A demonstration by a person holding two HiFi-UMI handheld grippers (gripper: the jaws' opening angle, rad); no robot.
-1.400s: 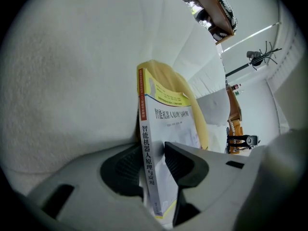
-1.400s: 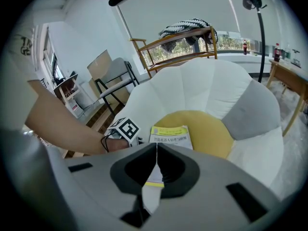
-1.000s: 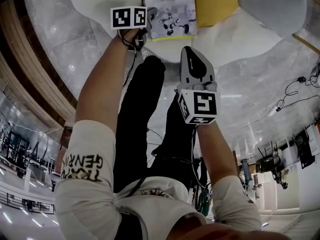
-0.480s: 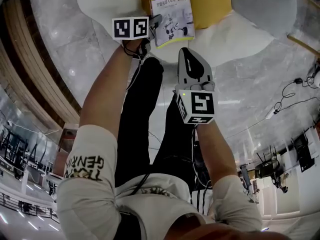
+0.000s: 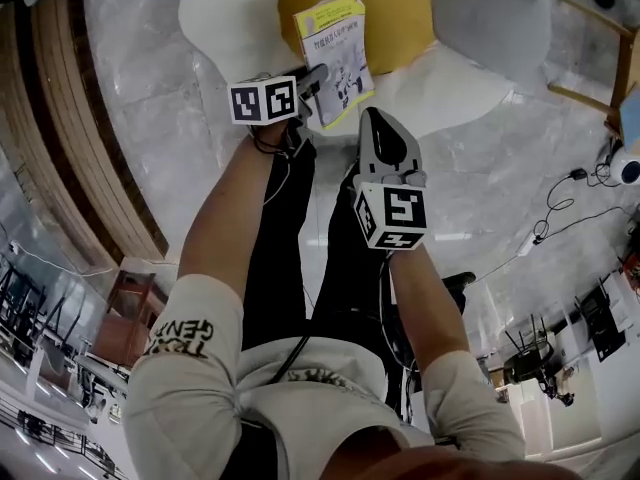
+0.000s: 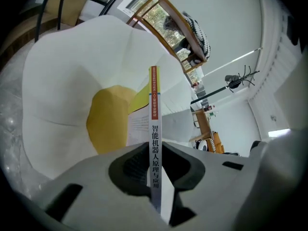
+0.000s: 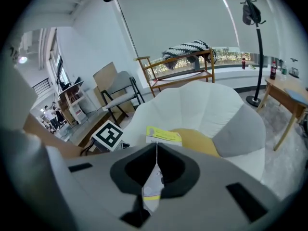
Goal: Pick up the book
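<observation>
The book (image 5: 335, 53), yellow-topped with a pale cover, is held over the front of the white armchair (image 5: 230, 8), its upper part across the near-left side of the chair's yellow cushion (image 5: 400, 18). It looks lifted off the seat, though the head view alone does not make the gap plain. The left gripper (image 5: 312, 76) has it by the near-left edge. In the left gripper view the spine (image 6: 155, 129) stands upright between the two pads, which have just been closing and now press on it from either side, with the armchair and cushion (image 6: 108, 119) beyond.

The right gripper (image 5: 378, 120) sits just beside the book's near edge, off the chair's front rim. Its jaws are together with nothing between them. In its own view the tips (image 7: 156, 146) meet, and the book (image 7: 163, 135) shows just past them against the armchair (image 7: 192, 105). A grey cushion (image 5: 490, 28) lies on the chair's right side, next to the yellow one.
</observation>
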